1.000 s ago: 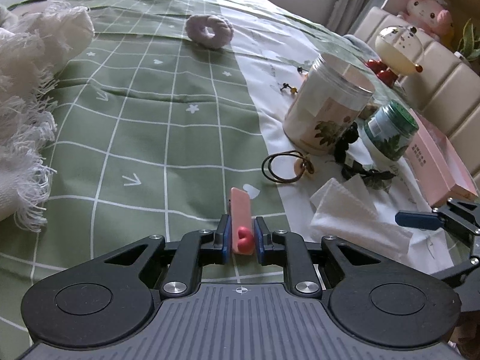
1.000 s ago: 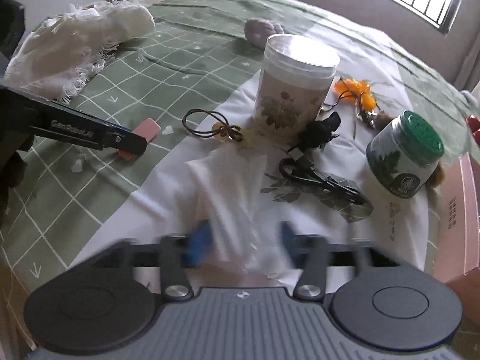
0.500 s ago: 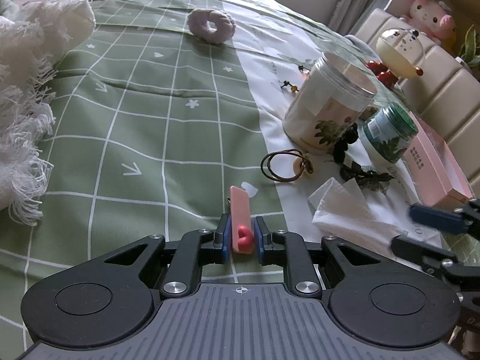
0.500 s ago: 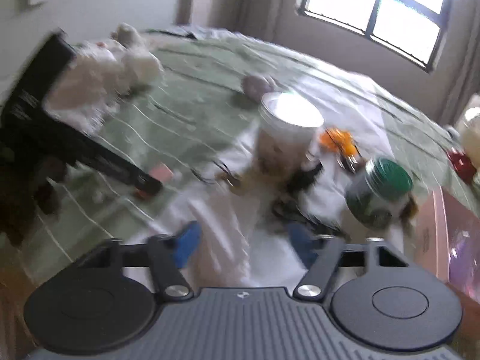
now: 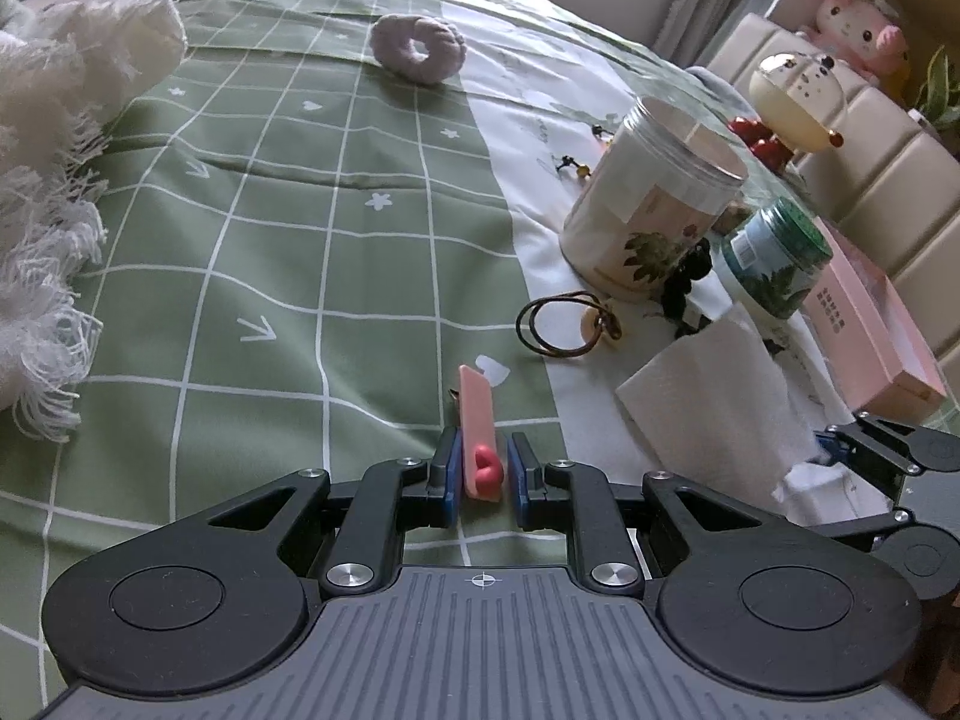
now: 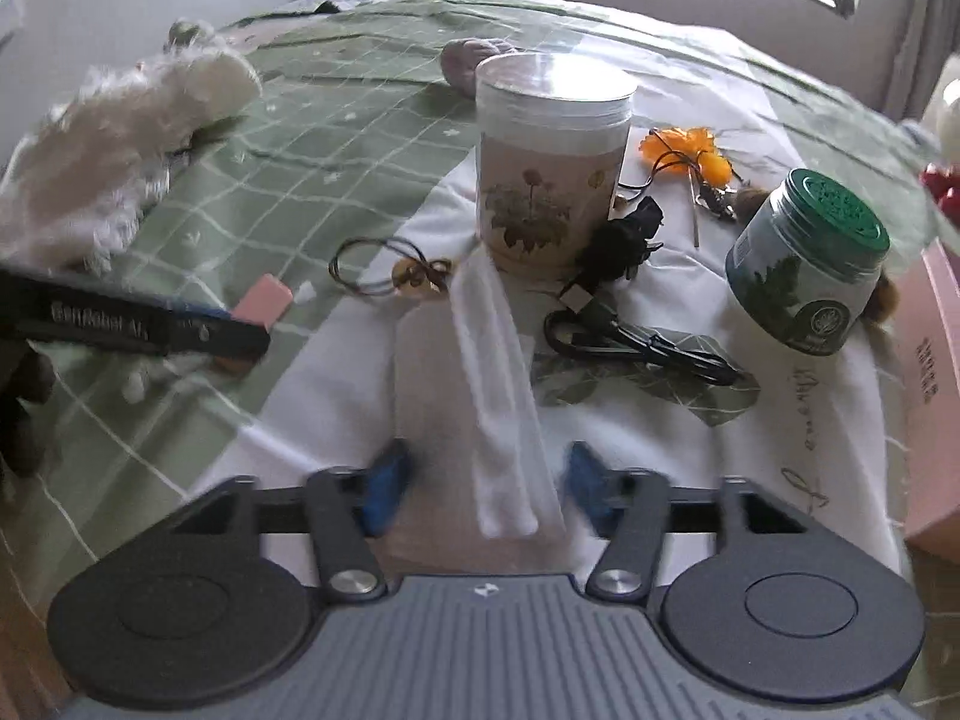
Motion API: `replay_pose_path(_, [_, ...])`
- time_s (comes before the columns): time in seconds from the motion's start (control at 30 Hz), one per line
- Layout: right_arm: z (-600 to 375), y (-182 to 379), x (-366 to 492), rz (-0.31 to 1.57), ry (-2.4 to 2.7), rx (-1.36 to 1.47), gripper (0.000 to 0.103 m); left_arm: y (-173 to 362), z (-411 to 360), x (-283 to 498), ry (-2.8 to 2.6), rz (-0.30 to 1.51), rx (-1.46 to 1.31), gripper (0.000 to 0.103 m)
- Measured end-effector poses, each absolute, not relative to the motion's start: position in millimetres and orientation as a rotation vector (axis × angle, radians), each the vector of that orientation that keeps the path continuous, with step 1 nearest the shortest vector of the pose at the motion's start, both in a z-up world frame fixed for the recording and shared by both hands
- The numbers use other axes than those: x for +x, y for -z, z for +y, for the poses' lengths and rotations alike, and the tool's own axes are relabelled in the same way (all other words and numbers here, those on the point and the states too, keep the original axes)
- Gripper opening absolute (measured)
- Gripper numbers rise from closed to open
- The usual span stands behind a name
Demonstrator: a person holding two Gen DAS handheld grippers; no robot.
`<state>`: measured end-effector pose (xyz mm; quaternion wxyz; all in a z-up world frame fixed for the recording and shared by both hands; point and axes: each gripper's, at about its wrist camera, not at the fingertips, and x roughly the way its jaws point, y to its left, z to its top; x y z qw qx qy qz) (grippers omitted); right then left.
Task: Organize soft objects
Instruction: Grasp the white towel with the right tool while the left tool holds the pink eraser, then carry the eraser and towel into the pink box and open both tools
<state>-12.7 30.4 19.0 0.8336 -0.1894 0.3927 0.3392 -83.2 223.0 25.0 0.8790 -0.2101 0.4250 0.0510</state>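
Note:
My left gripper [image 5: 483, 477] is open a little, its blue pads just apart from a pink hair clip [image 5: 478, 429] with a red heart that lies on the green checked bedspread [image 5: 270, 252]. The clip also shows in the right wrist view [image 6: 261, 300], beside the left gripper's finger [image 6: 138, 324]. My right gripper [image 6: 480, 483] is open, its fingers on either side of a folded white tissue [image 6: 501, 396] that stands up between them. The tissue shows in the left wrist view [image 5: 708, 396].
A tall floral jar [image 6: 549, 162], a green-lidded jar [image 6: 804, 264], a brown hair tie [image 6: 384, 270], a black cable [image 6: 636, 342], an orange ornament [image 6: 690, 150] and a pink box [image 5: 864, 324] lie ahead. A fuzzy scrunchie [image 5: 417, 48] and a white fringed cloth [image 5: 54, 138] lie far left.
The left gripper's pads have parted slightly from the pink clip. The right gripper swung up and came back down over the tissue, which now stands raised between its open fingers.

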Motion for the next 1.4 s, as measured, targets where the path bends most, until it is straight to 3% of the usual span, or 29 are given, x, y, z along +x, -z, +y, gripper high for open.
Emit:
replay_pose_path(0.17, [25,-18,-15,0.829,-0.702,-0.387,0.082,-26,218,-82,-0.101,0.892,-0.379,0.019])
replay_pose_path(0.43, [23,-42,-39,0.657,-0.681,-0.474,0.082,-26,209,-82,-0.108,0.885,-0.312,0.019])
replay_pose_path(0.7, [48,-31,-7,0.732,-0.719,-0.458,0.082,-26,214,-85,-0.141,0.869,-0.395,0.019])
replay_pose_path(0.73, [48,-28,2,0.773,-0.716,-0.422,0.079,-26,215,-86,-0.149,0.867,-0.412,0.019])
replay_pose_path(0.77, [48,-24,9,0.814,-0.718,-0.394,0.063,-26,215,-87,-0.151,0.865,-0.416,0.019])
replay_pose_path(0.87, [47,-26,9,0.844,-0.727,-0.38,0.033,-26,214,-87,-0.145,0.866,-0.401,0.019])
replay_pose_path(0.93, [47,-28,1,0.84,-0.727,-0.414,0.022,-27,212,-85,-0.12,0.874,-0.35,0.019])
replay_pose_path(1.03, [44,-31,-11,0.836,-0.749,-0.436,0.017,-27,210,-85,-0.117,0.879,-0.339,0.019])
replay_pose_path(1.4, [28,-47,-25,0.818,-0.755,-0.444,0.016,-30,207,-79,-0.148,0.902,-0.332,0.016])
